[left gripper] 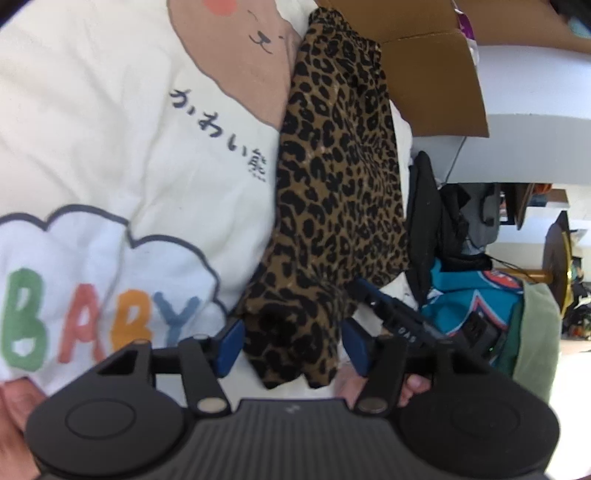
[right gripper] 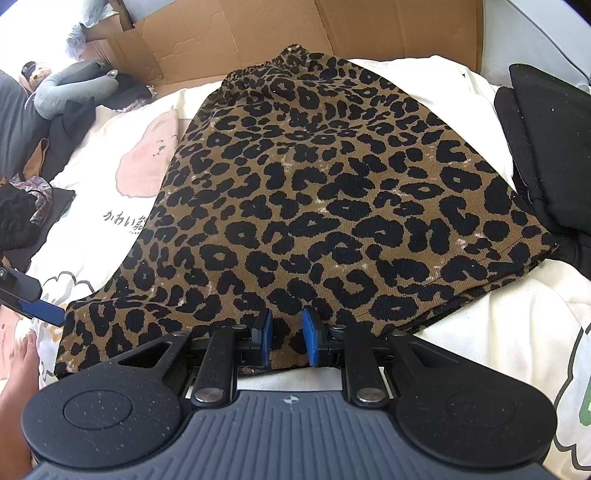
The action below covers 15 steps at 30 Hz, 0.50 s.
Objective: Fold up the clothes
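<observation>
Skirt: leopard-print skirt (right gripper: 314, 192) lies flat on a cream quilt (right gripper: 491, 332), waistband at the far end near a cardboard box (right gripper: 295, 33), hem towards me.
My right gripper (right gripper: 287, 334): jaws narrow, pinching the near hem of the skirt; blue pads press the cloth from both sides.
My left gripper (left gripper: 293, 345): jaws stand apart at about half width, at the skirt's left corner; cloth lies between the pads, not pressed. In the right view one blue finger (right gripper: 40, 312) shows at the hem's left edge.
Quilt: printed with a bear, dark script and coloured "BABY" letters (left gripper: 96, 321).
Right of skirt: black garment (right gripper: 546, 155) just beside it.
Far left: grey plush toy (right gripper: 74, 88).
</observation>
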Motion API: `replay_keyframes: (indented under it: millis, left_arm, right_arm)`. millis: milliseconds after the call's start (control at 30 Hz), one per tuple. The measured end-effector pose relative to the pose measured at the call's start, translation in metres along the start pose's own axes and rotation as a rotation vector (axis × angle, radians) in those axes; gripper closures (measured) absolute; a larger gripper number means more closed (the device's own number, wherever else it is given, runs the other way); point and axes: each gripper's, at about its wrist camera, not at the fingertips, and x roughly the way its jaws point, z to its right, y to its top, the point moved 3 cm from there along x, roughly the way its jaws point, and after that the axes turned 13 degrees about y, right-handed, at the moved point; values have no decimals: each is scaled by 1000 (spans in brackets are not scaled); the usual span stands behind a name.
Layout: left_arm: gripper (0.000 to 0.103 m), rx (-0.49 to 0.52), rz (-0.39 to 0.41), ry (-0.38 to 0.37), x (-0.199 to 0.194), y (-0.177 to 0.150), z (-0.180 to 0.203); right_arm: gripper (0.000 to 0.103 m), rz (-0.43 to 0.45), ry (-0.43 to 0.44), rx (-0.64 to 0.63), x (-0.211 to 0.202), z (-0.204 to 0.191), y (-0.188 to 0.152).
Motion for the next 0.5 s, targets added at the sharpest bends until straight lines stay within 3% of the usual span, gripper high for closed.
replay_keyframes:
  millis: [267, 500]
  left_arm:
    - [45, -35, -18, -17, 21, -3, 1]
    - [45, -61, 62, 0, 32, 1, 2]
  right_arm:
    - [79, 0, 0, -2, 0, 0, 0]
    - [79, 2, 0, 0, 1, 0, 0]
